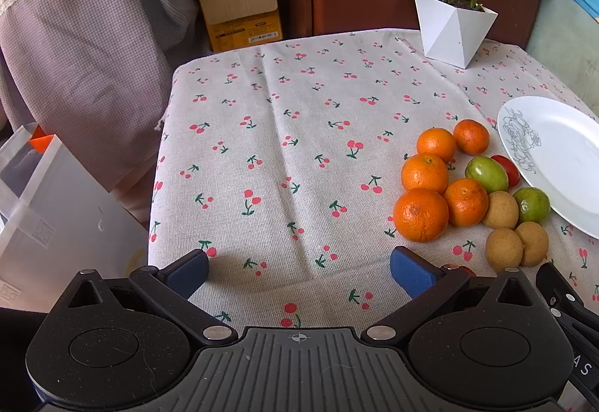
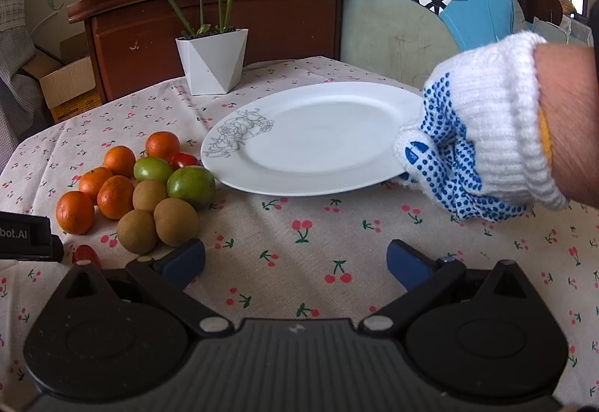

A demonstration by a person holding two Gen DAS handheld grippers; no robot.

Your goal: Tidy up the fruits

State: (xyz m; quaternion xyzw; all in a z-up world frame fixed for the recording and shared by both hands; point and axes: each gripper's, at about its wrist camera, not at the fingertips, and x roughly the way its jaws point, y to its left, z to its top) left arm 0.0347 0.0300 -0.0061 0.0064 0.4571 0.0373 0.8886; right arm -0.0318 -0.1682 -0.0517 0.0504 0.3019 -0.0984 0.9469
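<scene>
Right wrist view: round white china plate [image 2: 318, 138] lies bare; mixed orange, green and brown fruits [image 2: 149, 187] are heaped beside it. Both grippers [image 1: 299, 269] [image 2: 295, 260] are spread, empty; nothing is sorted.

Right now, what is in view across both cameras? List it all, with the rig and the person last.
oranges: five, orange, clustered on the cloth left of the plate
green fruits: two, green, at the plate's rim
brown fruits: three, tan, at the near end of the pile
red fruit: one, between the green fruits and the plate; another red one lies near the grippers
plate: one, white with a grey flower, lifted at one edge
planter: one, white, at the far side of the table
tablecloth: cherry print
box: cardboard, on the floor behind
left gripper: open, empty
right gripper: open, empty
gloved hand: white with blue dots, holding the plate's edge
</scene>
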